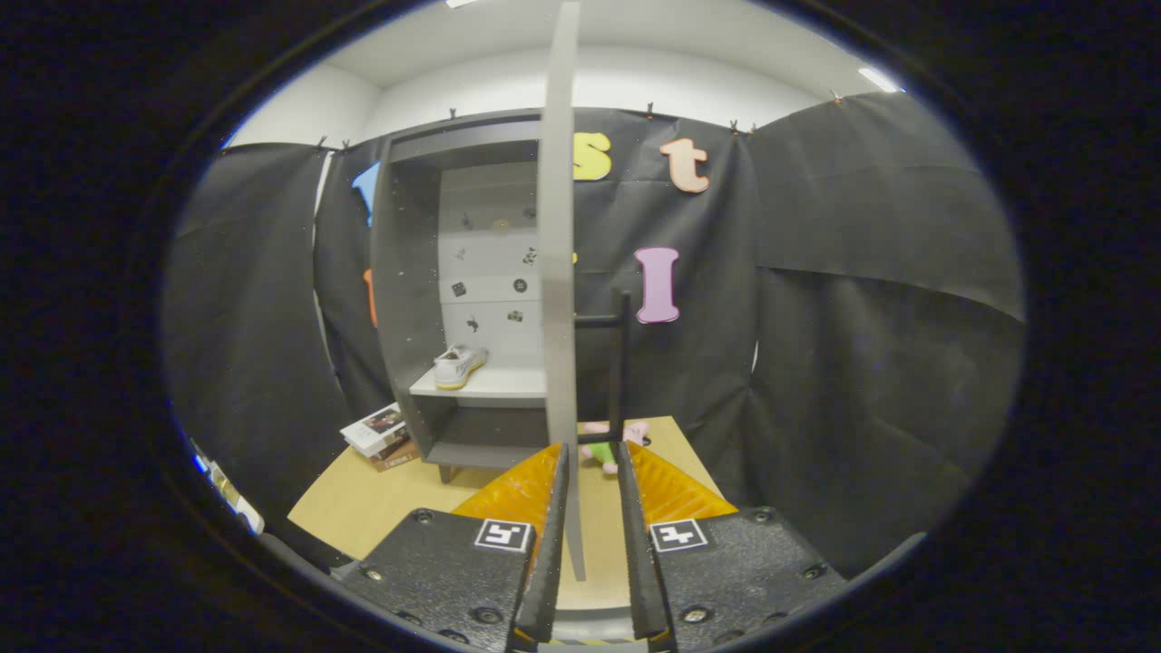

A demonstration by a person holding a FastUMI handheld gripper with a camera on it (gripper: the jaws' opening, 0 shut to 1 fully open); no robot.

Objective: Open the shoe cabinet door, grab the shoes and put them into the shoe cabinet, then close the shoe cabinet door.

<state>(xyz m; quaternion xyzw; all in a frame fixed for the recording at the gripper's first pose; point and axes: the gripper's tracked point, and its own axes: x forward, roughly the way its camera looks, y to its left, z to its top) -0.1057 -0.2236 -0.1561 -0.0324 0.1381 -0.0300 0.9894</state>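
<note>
Gripper (594, 453): two finger mounts of black textured plastic, round recessed screws near corners. One square black-and-white fiducial marker atop each mount. Ribbed surface on each finger. Black-yellow hazard stripe at base between mounts.

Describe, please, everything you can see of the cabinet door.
The door is a flat pale grey panel, seen edge-on, swung open from the cabinet. A dark bar handle stands off its far face. Its lower edge hangs between the fingers of the hand-held gripper, which sit narrowly apart around door and handle.

Claw (591, 453) level; fingers slightly parted, pointing forward.
</note>
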